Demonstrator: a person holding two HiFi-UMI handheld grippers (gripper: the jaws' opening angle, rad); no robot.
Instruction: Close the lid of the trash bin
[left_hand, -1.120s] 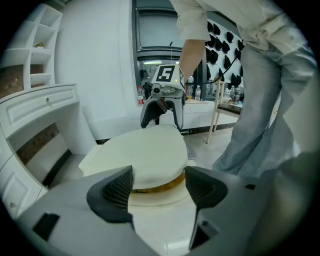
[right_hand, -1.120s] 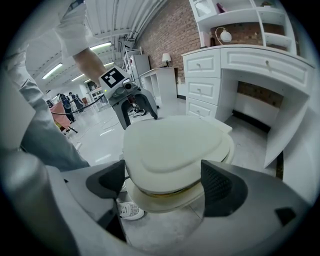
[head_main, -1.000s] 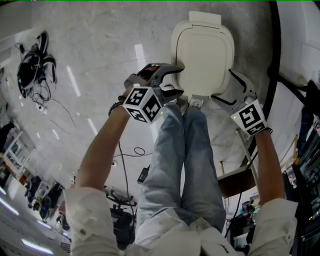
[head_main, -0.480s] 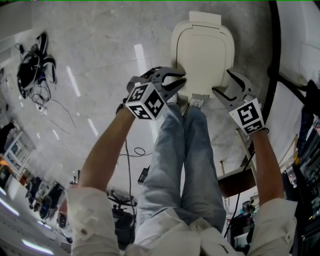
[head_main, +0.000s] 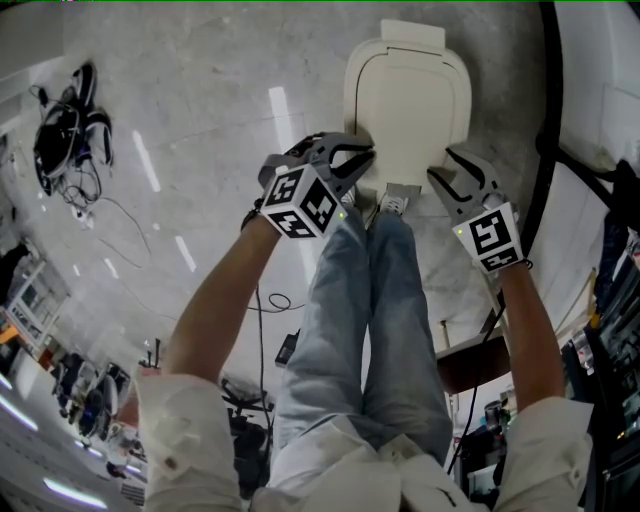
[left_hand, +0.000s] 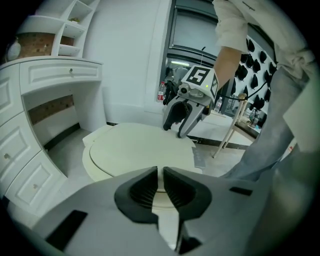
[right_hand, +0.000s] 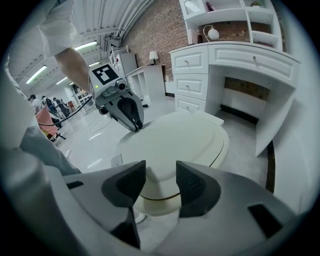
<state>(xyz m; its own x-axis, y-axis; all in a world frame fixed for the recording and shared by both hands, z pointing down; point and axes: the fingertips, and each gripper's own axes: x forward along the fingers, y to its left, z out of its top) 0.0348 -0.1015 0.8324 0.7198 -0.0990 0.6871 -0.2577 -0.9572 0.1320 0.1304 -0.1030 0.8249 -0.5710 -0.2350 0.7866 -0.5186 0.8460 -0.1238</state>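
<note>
At the near edge of the trash bin (right_hand: 165, 202), both grippers are held just above the front corners of the lid (head_main: 408, 110). The lid is seen lying flat on the bin, its long axis running away from the person toward the hinge at the bin's far end. The left gripper (head_main: 362, 168) has jaws that have just been closing and are nearly together on nothing. The right gripper (head_main: 440, 168) has also been closing and is partly apart, empty. Neither is judged nearer, and the lid is judged already closed.
</note>
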